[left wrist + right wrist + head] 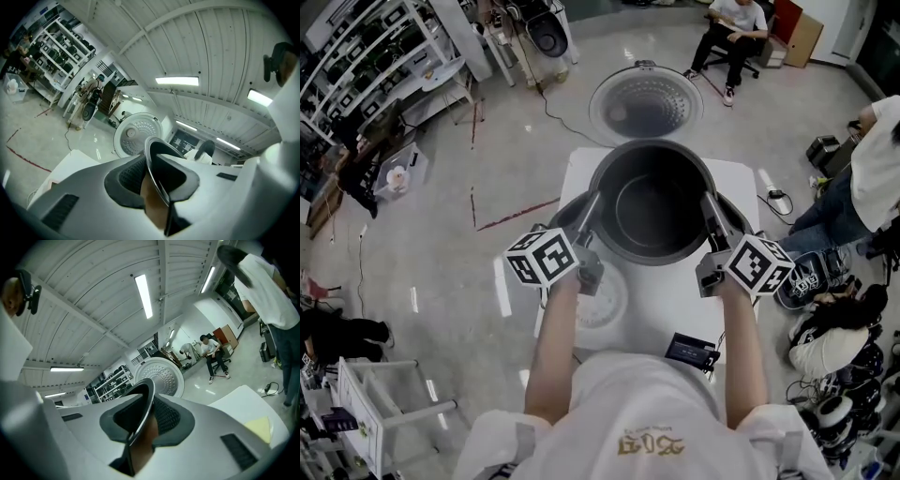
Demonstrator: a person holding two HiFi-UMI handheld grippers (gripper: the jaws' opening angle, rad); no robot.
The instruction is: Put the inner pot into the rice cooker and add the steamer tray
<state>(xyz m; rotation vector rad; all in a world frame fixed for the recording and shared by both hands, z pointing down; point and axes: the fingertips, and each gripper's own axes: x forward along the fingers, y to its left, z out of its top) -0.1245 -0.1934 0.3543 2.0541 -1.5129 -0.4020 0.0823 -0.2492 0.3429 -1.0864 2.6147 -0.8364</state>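
Observation:
The dark metal inner pot (652, 202) hangs between my two grippers over the rice cooker (566, 216) on the white table (675, 309). My left gripper (593, 204) is shut on the pot's left rim and my right gripper (710, 204) on its right rim. The left gripper view shows the thin rim (152, 159) pinched between the dark pads of the left gripper (157, 185). The right gripper view shows the rim (145, 404) clamped the same way in the right gripper (140, 427). The cooker's round perforated lid (645, 103) stands open behind. A pale round disc (602, 302), maybe the steamer tray, lies on the table.
A small black device (692, 352) lies at the table's near edge. A person sits on a chair (733, 33) at the back and another person (872, 169) stands at the right. Shelving (366, 66) fills the far left and bags (825, 337) lie at the right.

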